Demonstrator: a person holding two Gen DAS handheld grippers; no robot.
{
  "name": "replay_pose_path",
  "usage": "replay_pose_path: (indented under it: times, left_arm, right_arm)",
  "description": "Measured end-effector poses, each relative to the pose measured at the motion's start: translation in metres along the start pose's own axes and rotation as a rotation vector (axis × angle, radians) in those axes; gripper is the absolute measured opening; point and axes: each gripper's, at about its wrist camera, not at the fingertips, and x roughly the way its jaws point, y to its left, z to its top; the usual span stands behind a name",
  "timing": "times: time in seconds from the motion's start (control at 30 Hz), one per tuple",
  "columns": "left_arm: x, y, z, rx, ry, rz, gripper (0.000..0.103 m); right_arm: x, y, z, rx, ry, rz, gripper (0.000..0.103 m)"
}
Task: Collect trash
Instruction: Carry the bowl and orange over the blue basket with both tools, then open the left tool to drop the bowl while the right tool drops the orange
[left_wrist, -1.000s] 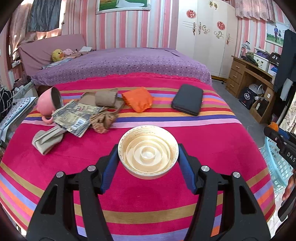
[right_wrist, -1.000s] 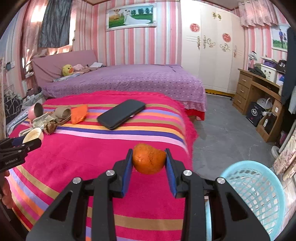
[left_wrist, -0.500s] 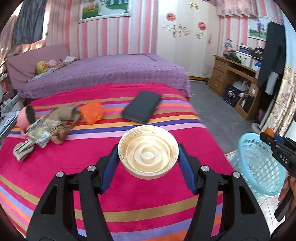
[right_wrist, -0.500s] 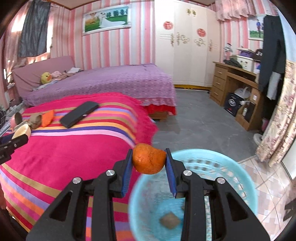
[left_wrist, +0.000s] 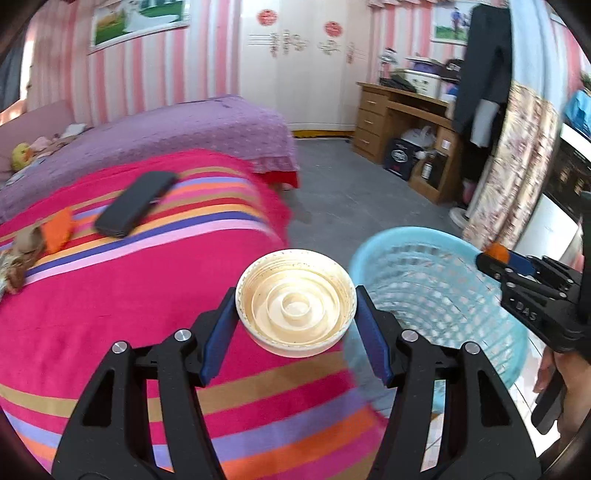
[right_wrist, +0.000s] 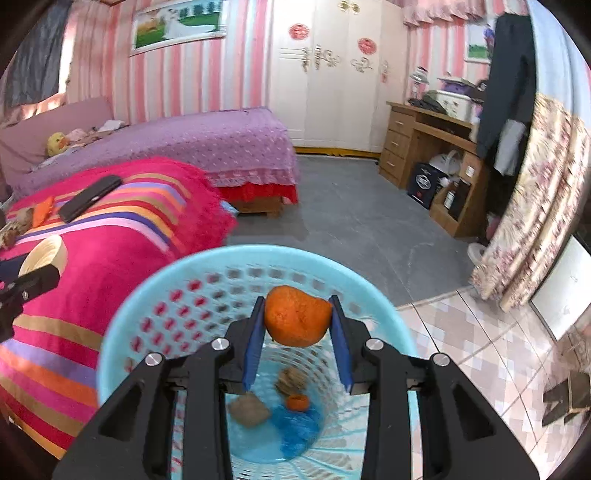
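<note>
My left gripper (left_wrist: 295, 317) and right gripper (right_wrist: 298, 325) are matte black angular frames with silver screws, blue pads lining my fingers (left_wrist: 218, 338), white lettering on one side.

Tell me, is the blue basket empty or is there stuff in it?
Not empty. The blue basket already has a few pieces at the bottom: two brownish lumps, a small orange bit and something blue.
</note>
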Motion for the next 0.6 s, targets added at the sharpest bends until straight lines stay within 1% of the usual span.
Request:
replay_pose_path:
  times: [0.1,0.23,0.33,0.43,0.5,0.53,0.57,0.6]
  left_arm:
    - [0.01,-0.031,0.001,0.012,0.01,-0.044,0.061]
    - [0.025,-0.063,0.001,0.038,0.034,-0.074,0.061]
    - [0.033,-0.076,0.002,0.052,0.047,-0.09,0.061]
    - [0.045,-0.082,0.006,0.057,0.063,-0.081,0.061]
    - [0.051,-0.083,0.009,0.058,0.08,-0.103,0.061]
    - [0.052,-0.082,0.01,0.059,0.085,-0.111,0.068]
    - [0.051,-0.081,0.011,0.06,0.079,-0.102,0.077]
    - [0.049,-0.08,0.011,0.058,0.07,-0.095,0.081]
  right_arm:
    - [0.001,-0.025,-0.007,0.056,-0.006,-0.012,0.034]
    - [0.004,-0.042,-0.012,0.103,-0.009,-0.017,0.034]
    - [0.006,-0.045,-0.015,0.123,-0.015,-0.021,0.034]
    - [0.006,-0.046,-0.016,0.123,-0.021,-0.024,0.034]
    - [0.006,-0.045,-0.016,0.126,-0.022,-0.024,0.034]
    - [0.005,-0.045,-0.017,0.126,-0.023,-0.024,0.034]
    - [0.005,-0.046,-0.017,0.124,-0.022,-0.024,0.034]
    - [0.005,-0.046,-0.017,0.123,-0.023,-0.025,0.034]
